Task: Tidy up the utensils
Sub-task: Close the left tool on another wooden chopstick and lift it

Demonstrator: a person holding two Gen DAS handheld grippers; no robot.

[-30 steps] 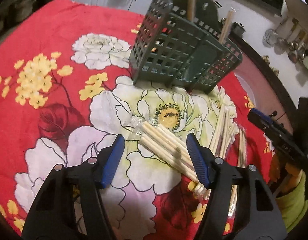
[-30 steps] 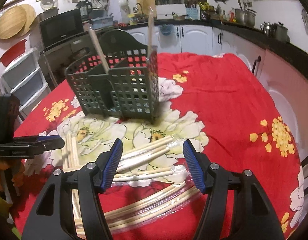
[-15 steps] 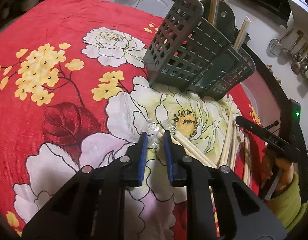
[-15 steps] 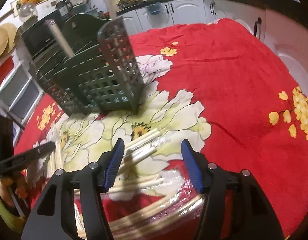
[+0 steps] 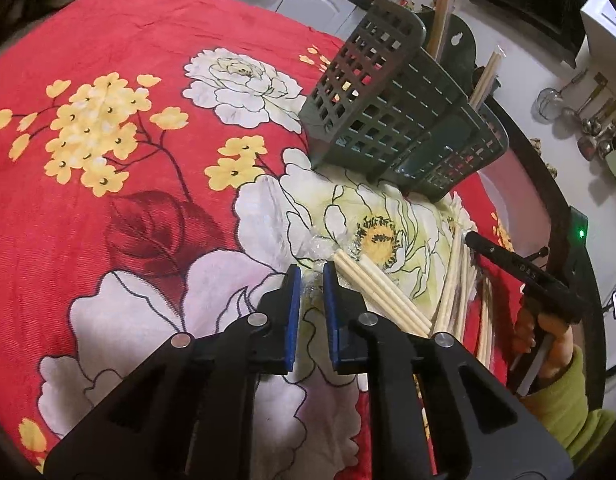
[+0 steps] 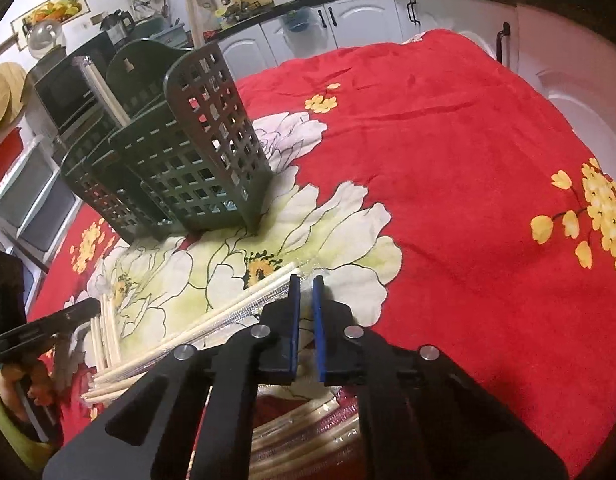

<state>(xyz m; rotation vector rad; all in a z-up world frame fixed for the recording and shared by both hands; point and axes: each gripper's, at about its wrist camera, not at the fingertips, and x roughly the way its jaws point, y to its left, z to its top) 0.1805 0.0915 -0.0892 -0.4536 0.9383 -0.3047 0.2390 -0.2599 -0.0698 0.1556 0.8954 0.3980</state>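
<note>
the left gripper [image 5: 308, 276] is clamped on the crinkled clear wrapper end of a pack of chopsticks [image 5: 382, 294], likely because the plastic gives an easy hold on sticks lying flat. the right gripper [image 6: 305, 282] is pinched shut on the wrapper end of another wrapped pack [image 6: 243, 300]. both packs lie on the flowered red cloth [image 5: 147, 208], toward its near edge, in front of the dark green lattice caddy [image 5: 392, 120], which already holds a few sticks upright. each gripper slants down at the cloth, tips low; a green-sleeved hand [image 5: 548, 336] holds the right tool.
</note>
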